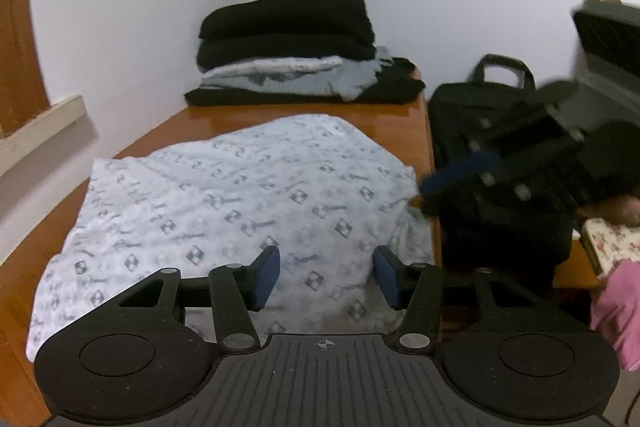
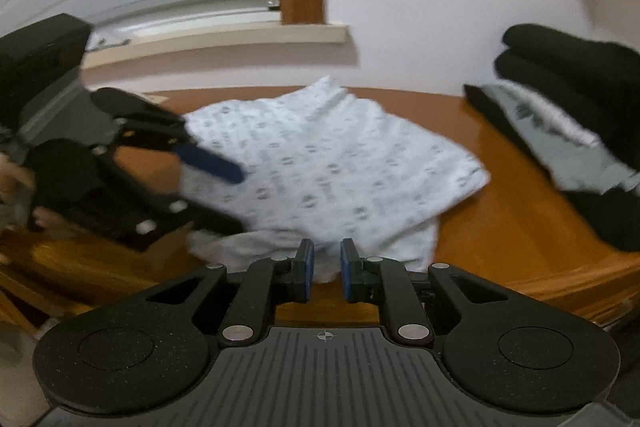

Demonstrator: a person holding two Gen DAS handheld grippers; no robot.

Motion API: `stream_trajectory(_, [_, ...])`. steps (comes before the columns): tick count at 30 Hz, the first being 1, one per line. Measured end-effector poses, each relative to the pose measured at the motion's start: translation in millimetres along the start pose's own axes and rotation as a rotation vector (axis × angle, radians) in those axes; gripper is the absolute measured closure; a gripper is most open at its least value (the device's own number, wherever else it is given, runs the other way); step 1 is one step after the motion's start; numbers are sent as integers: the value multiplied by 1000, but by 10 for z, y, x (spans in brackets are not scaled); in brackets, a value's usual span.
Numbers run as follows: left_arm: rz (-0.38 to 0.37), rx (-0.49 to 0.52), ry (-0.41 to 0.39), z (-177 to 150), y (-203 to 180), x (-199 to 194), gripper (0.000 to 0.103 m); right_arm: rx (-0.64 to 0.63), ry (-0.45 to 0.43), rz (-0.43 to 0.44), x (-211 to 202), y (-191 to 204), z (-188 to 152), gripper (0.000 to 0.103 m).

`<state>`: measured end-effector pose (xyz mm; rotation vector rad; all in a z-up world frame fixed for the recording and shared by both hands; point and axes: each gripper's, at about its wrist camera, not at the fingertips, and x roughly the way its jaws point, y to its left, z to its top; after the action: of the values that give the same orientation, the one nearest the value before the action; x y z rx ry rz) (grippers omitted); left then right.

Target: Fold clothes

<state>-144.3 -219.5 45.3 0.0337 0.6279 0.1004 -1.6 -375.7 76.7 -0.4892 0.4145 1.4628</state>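
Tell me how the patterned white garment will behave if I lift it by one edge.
The patterned white garment looks thin and rumpled, so it will likely droop and unfold. It probably weighs little. On the glossy wooden table it may slide when pushed.

A pale blue-white patterned garment [image 1: 224, 211] lies spread on the glossy wooden counter [image 1: 404, 111], printed all over with small grey diamond emblems. It is partly folded, lumpy and wrinkled, with its right edge at the counter's right rim and a corner hanging over the near right side. At the far end sits a stack of folded clothes [image 1: 296, 47]: black items on top, a light grey-blue one beneath, a black one at the bottom.
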Motion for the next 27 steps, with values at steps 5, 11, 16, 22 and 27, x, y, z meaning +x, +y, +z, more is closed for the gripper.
stream_trajectory(5, [30,-4,-6,51,77,-33,46,22,2,44,8,110,-42,65])
stream_trajectory(11, [97,-26,-4,88,283,0,48,48,5,96,17,242,-92,99])
stream_trajectory(16, [128,-77,-1,67,563,-9,49,18,32,120,26,368,-187,100])
stream_trajectory(22, [191,-97,30,-1,932,9,48,-36,40,90,-37,421,-154,94])
stream_trajectory(27, [212,-155,26,-89,1256,-132,47,-47,-46,57,-239,269,116,78])
